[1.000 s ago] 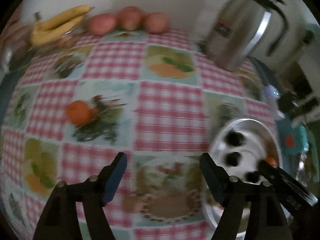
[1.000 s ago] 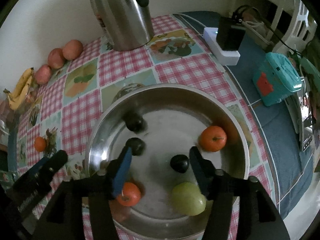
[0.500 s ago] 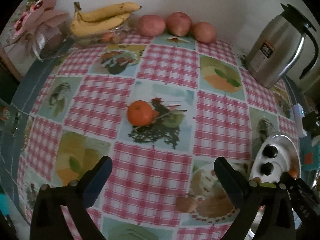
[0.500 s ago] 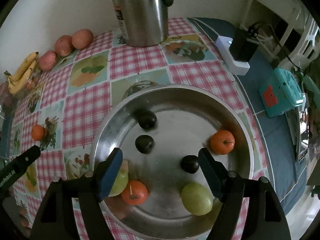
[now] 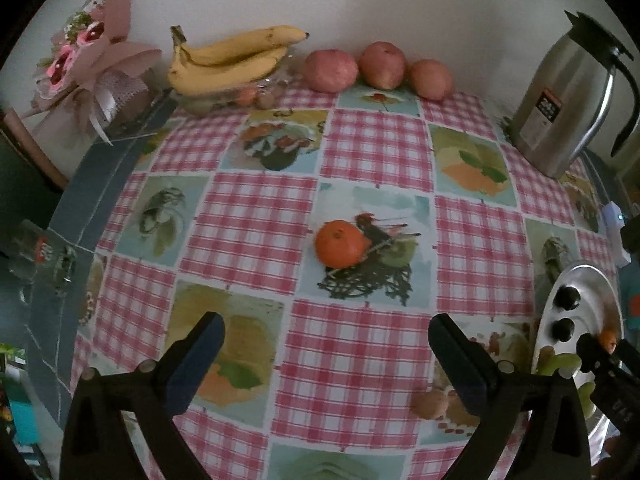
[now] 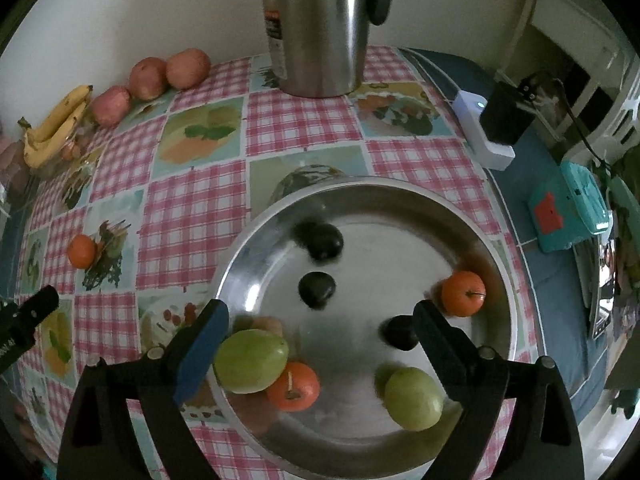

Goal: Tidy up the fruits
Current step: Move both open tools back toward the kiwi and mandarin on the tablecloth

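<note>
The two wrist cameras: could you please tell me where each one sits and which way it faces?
Left wrist: on the left gripper, angled down at the tablecloth and a lone orange; its own two open fingers show.
Right wrist: on the right gripper, jaws opening, above the steel bowl of fruit; nothing between its fingers.
Shared: orange, bowl, bananas, kettle.

I see a table spread with a pink-checked fruit-print cloth (image 5: pixel 256 236). One orange (image 5: pixel 338 243) sits at centre; bananas (image 5: pixel 228 60) at eleven o'clock, three apples (image 5: pixel 378 66) at twelve, a steel jug (image 5: pixel 560 108) at two, a steel dish (image 6: pixel 400 216) of fruit at four.
</note>
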Demonstrator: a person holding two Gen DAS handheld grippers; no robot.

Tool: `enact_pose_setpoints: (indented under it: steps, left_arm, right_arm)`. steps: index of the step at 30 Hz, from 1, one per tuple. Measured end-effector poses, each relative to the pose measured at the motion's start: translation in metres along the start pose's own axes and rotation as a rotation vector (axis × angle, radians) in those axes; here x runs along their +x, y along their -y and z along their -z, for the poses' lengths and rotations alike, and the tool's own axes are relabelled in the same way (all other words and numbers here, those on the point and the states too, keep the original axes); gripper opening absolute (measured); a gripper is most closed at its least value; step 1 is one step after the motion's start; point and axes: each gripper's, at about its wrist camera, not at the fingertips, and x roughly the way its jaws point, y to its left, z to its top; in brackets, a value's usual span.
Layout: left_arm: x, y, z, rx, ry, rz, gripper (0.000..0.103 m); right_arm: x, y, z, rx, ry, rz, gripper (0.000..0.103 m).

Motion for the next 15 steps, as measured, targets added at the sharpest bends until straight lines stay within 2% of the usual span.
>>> enact_pose_setpoints:
  steps: [15]
  left_arm:
    - [-0.001, -0.028, -0.002, 0.032, 0.004, -0.078, 0.103]
  right_arm:
    - [-0.002, -0.049, 0.002, -0.097, -0.003, -0.037, 0.094]
